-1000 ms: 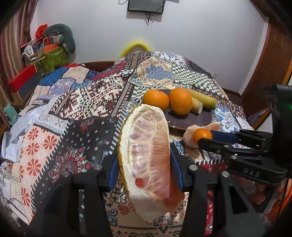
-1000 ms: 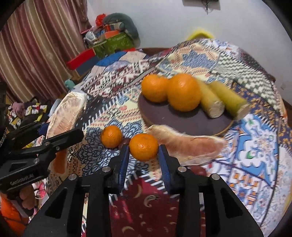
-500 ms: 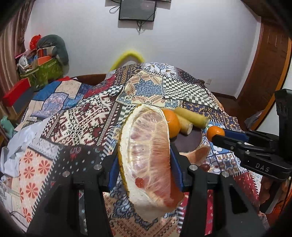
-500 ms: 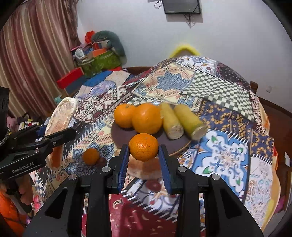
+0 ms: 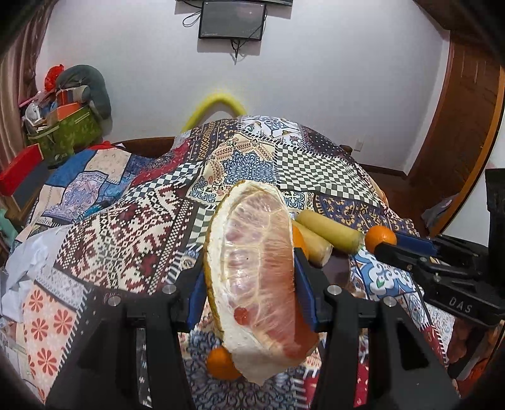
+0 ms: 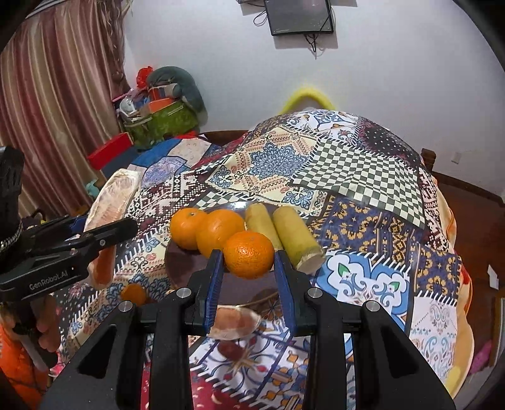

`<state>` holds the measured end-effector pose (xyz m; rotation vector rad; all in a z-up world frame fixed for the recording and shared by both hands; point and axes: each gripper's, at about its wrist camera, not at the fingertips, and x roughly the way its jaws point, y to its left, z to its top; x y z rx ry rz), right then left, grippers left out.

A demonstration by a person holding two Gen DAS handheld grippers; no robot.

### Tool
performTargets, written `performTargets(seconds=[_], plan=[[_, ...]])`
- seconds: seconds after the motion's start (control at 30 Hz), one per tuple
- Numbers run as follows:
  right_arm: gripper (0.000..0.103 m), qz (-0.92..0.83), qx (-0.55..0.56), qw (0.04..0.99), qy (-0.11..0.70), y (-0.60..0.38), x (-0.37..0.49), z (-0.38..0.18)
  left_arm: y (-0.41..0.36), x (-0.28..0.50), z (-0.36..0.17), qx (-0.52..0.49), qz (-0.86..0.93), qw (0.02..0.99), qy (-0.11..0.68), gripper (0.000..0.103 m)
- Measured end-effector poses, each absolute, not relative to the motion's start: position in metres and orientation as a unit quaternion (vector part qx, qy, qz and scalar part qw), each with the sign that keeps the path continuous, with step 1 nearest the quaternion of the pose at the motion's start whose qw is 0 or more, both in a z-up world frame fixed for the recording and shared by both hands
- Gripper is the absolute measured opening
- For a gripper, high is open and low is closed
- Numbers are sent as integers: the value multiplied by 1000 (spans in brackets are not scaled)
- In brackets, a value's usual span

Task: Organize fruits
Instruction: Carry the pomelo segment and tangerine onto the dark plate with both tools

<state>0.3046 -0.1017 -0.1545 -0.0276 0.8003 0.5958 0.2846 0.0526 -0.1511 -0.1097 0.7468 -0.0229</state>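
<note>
My left gripper [image 5: 251, 284] is shut on a big pomelo wedge [image 5: 252, 274], pink flesh facing the camera, held above the cloth. From the right wrist view this wedge [image 6: 110, 195] shows at the left in that gripper [image 6: 104, 233]. My right gripper [image 6: 249, 268] is shut on a tangerine [image 6: 249, 254] over the near part of a dark plate [image 6: 183, 268]. The plate holds two oranges [image 6: 202, 228] and two yellow-green stalk pieces [image 6: 284, 233]. A second pomelo wedge [image 6: 235, 321] and a loose tangerine [image 6: 134, 293] lie on the cloth by the plate.
A patchwork cloth [image 6: 347, 170] covers the round table. A heap of bags and boxes [image 6: 157, 113] stands at the back left by a curtain [image 6: 56, 104]. A screen [image 5: 230, 20] hangs on the wall. A wooden door [image 5: 467, 126] is at the right.
Both grippers have risen and gone forward toward the plate with their fruit. The tangerine, first low by the cloth, now hangs over the plate's near part. The plate has slid behind the wedge.
</note>
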Motion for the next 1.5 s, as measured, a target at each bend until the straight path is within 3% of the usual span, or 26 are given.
performTargets(seconds=[0.97, 1.5], plan=[[30, 316, -51, 837, 444, -66, 327, -213, 48, 349, -197, -63, -18, 910, 410, 50], [31, 306, -57, 833, 457, -63, 333, -216, 51, 338, -183, -61, -12, 917, 395, 50]])
